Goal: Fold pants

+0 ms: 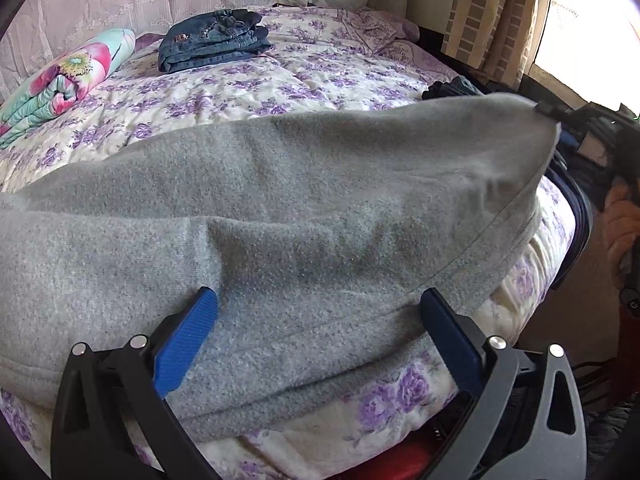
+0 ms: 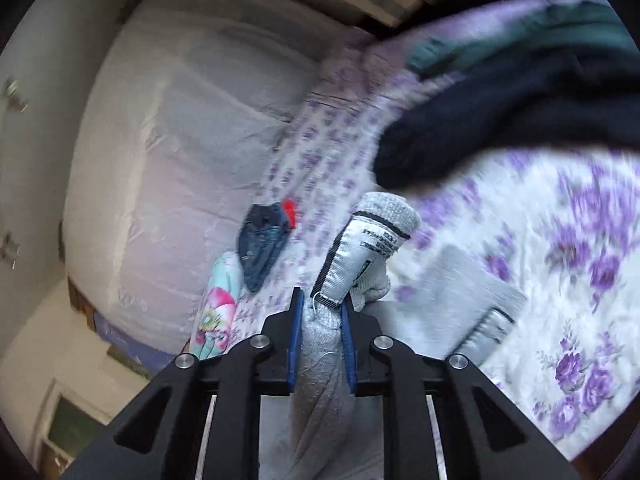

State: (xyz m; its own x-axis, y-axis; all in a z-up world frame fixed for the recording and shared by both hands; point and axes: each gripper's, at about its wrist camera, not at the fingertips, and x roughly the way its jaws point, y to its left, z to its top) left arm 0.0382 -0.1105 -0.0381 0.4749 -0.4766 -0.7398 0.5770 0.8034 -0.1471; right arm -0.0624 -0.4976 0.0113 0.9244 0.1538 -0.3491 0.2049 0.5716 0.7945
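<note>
Grey fleece pants (image 1: 304,208) are lying across the middle of the frame on a purple-flowered quilt (image 1: 248,80). Right gripper (image 2: 322,304) is clenching their bunched waistband, likely to fold them over, while left gripper (image 1: 320,308) is straddling them, unclenched.

Left gripper (image 1: 320,308) jaws wide apart, right gripper (image 2: 322,304) jaws clamped

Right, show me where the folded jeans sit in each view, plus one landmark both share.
Left wrist: the jeans lie at upper left, far across the bed, right of the floral roll.
Right wrist: the jeans are left of centre, small and tilted, just above the same roll.
Shared landmark: the floral roll.
</note>
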